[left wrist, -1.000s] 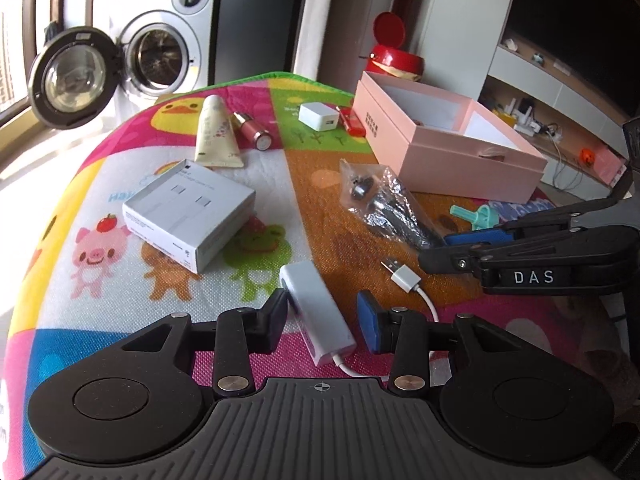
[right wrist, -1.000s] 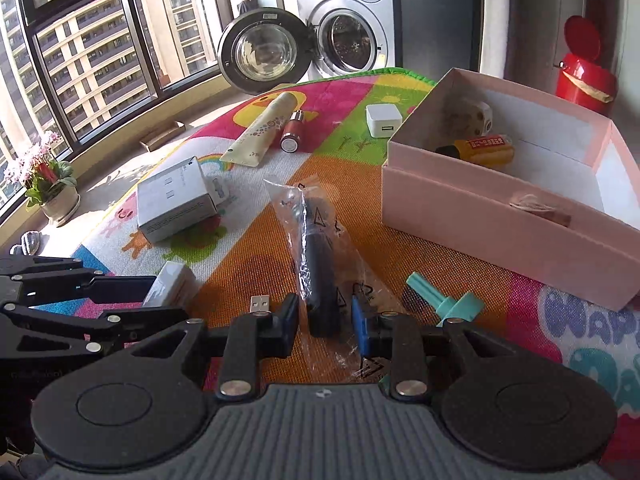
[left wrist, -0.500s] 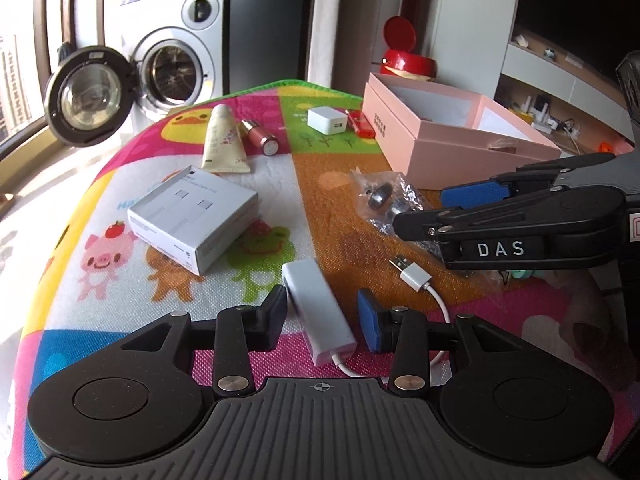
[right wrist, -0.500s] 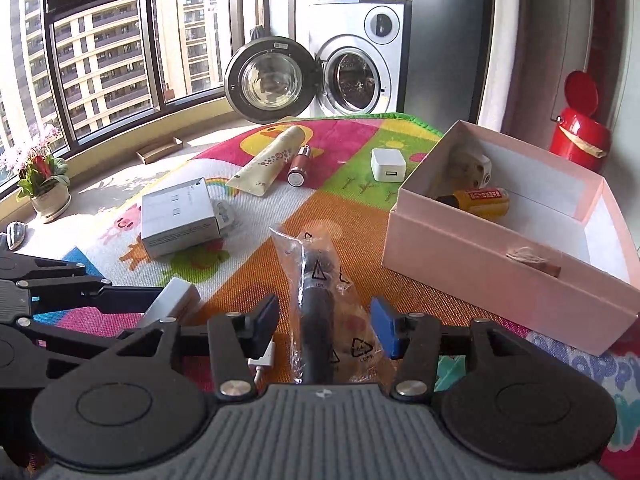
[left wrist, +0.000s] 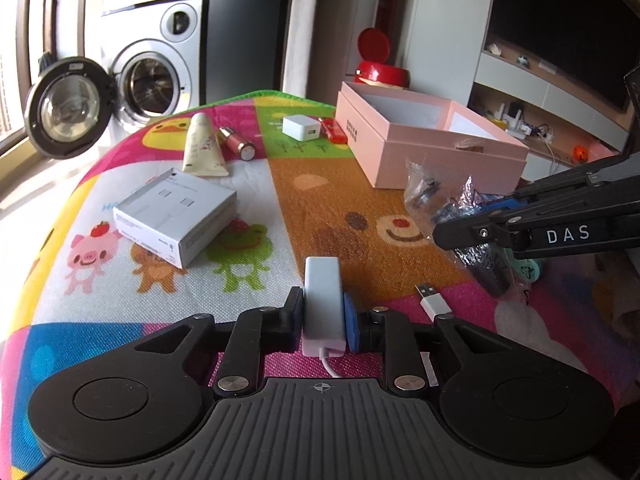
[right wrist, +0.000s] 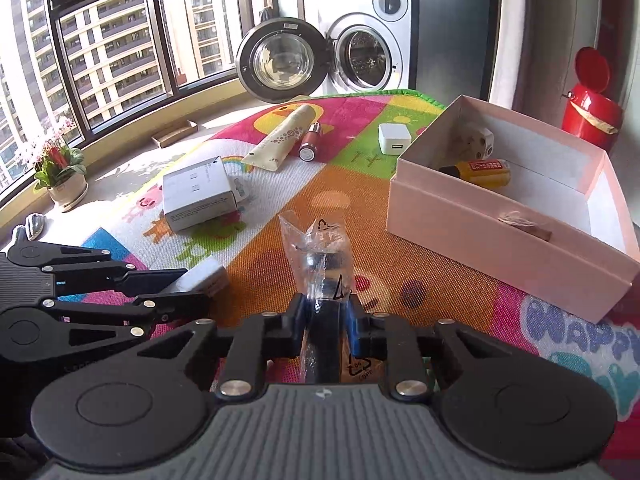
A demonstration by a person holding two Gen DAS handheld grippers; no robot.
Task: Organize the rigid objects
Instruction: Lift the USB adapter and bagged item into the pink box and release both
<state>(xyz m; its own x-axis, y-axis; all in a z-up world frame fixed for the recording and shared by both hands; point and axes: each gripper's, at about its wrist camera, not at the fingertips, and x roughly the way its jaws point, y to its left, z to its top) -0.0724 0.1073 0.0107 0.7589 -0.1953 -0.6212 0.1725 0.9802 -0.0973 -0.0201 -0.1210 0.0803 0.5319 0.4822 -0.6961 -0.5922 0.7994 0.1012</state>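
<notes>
Both tongs loaded over a cartoon-print play mat (left wrist: 120,208). The left tongs (left wrist: 323,312), jaws just closed, are clamped on a white adapter (left wrist: 322,292) whose long axis runs straight fwd between the pads; its cable (left wrist: 330,366) trails back under the tool, and a USB plug (left wrist: 432,300) lies on the mat just to the right. The right tongs (right wrist: 325,312), jaws also just closed, pinch a dark cylindrical item in a clear plastic bag (right wrist: 320,248), bag top sticking up and fwd.

Key relation: the open pink box (right wrist: 500,240), w/ a yellow item (right wrist: 480,170) and a white cube (right wrist: 480,140) already inside, sits ahead and to the right of both tools. In the right wrist view it's near the right tongs; the left tongs are farther off, w/ the other tool between them and the box. The right hand looks better placed to drop first.

On the mat and apart from the box: white carton (left wrist: 176,216), cream tube (left wrist: 202,148), pink lipstick (left wrist: 236,144), white charger (left wrist: 300,128).
</notes>
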